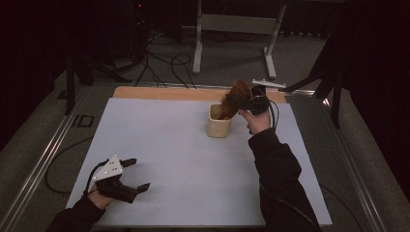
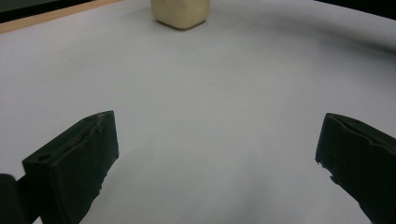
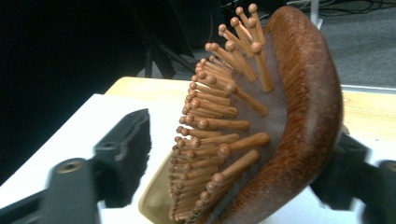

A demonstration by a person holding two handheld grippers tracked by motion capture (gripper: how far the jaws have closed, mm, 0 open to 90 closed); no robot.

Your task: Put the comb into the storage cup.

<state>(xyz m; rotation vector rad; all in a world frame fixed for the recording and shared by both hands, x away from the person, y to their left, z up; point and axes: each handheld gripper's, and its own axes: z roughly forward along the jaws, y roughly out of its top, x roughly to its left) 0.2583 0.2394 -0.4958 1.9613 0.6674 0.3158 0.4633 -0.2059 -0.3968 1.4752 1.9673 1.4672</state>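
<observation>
one wooden hairbrush (image 3: 261,140) — round-tipped pegs, upright

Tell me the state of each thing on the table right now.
Wooden paddle hairbrush: standing handle-down in the cup, leaning, between open jaws.
Cream square cup: upright on the white table cover.
Right gripper: open around the brush head.
Left gripper: open, empty.

The wooden hairbrush (image 3: 280,121) hides its handle inside the cream cup (image 1: 219,126). In the left gripper view, the picture's top edge cuts off that cup's rim.
</observation>
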